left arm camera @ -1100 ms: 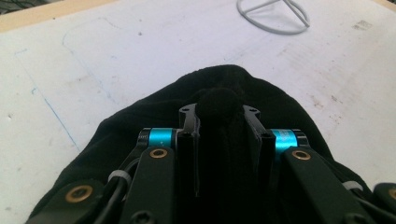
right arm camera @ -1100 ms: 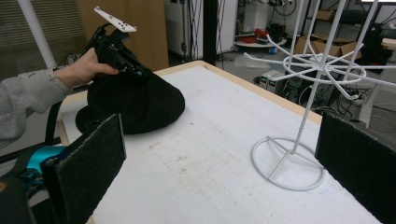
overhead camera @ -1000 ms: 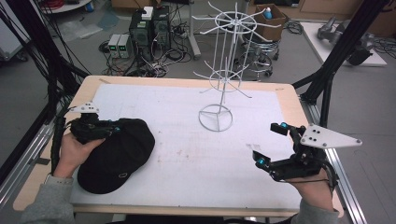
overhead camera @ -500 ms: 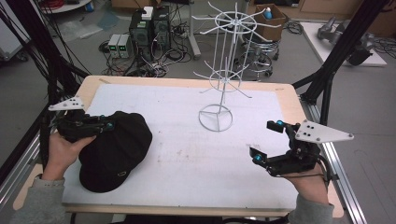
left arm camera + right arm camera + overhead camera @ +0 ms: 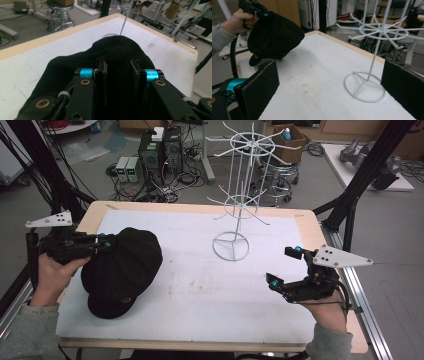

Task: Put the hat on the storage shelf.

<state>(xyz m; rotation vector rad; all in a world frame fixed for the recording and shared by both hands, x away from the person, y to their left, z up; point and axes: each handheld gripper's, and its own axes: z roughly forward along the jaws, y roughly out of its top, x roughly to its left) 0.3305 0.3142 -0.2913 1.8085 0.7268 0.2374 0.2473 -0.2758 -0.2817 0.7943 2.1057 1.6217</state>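
Between the left gripper's (image 5: 102,242) closed fingers, the black cap (image 5: 122,270) hangs pinched.

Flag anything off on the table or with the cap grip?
Nothing stands out. The black cap hangs tilted from the left gripper, shut on its crown. The wire rack stands upright, its hooks bare. The right gripper is open.

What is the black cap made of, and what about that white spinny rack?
The black cap looks like soft, matte cloth, maybe cotton or wool: it sags and folds where the left hand-held gripper pinches it. The white rack looks like thin metal wire with a smooth white coating: stiff, slim arms and a ring base. I can't be sure of either.
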